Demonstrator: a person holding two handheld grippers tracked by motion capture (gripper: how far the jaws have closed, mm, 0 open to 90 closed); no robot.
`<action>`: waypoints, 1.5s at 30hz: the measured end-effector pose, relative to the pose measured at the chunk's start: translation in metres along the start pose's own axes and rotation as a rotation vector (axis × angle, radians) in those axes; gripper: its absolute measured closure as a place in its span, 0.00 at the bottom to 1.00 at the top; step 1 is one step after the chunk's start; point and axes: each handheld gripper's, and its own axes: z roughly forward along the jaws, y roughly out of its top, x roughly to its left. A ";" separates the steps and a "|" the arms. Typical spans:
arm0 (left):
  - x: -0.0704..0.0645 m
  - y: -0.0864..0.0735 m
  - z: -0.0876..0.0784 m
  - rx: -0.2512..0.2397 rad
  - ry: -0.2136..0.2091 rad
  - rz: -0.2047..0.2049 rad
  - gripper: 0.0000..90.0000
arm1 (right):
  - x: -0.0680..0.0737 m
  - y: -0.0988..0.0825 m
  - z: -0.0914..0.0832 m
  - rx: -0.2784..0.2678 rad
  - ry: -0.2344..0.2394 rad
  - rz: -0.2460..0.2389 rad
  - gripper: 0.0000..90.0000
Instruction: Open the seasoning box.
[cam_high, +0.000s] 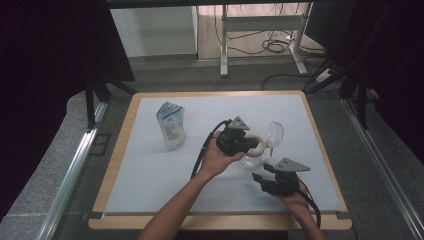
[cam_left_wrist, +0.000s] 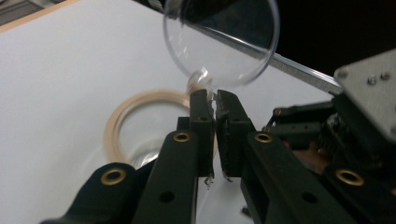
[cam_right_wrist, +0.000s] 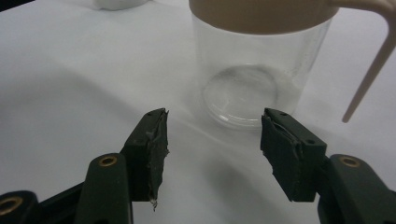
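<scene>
A clear glass jar (cam_right_wrist: 252, 79) with a beige rim (cam_left_wrist: 122, 116) stands on the white mat, right of centre. Its clear round lid (cam_left_wrist: 219, 42) is tilted up beside the rim (cam_high: 254, 147), also seen as the lid (cam_high: 275, 132) from above. My left gripper (cam_left_wrist: 210, 95) reaches in from the left (cam_high: 263, 145), jaws nearly together, pinching the lid's small clear tab at their tips. My right gripper (cam_right_wrist: 215, 114) sits low on the near side of the jar (cam_high: 261, 172), open, with the jar's base just beyond its pads and nothing between them.
A white and blue pouch (cam_high: 171, 125) stands upright at the mat's left rear. A thin beige arm (cam_right_wrist: 369, 70) hangs from the jar's rim on the right. The white mat (cam_high: 150, 170) covers a wood-edged table (cam_high: 120, 150); dark curtains and desk legs lie beyond.
</scene>
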 end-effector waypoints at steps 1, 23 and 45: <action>0.002 -0.007 -0.006 -0.004 0.007 -0.006 0.94 | 0.001 0.000 0.001 -0.002 0.002 0.000 0.46; 0.022 -0.096 -0.075 -0.044 0.095 -0.091 0.50 | 0.007 0.002 0.009 0.003 0.001 -0.011 0.46; 0.035 -0.136 -0.095 -0.070 0.192 -0.152 0.45 | 0.004 0.001 0.010 0.004 -0.011 -0.002 0.45</action>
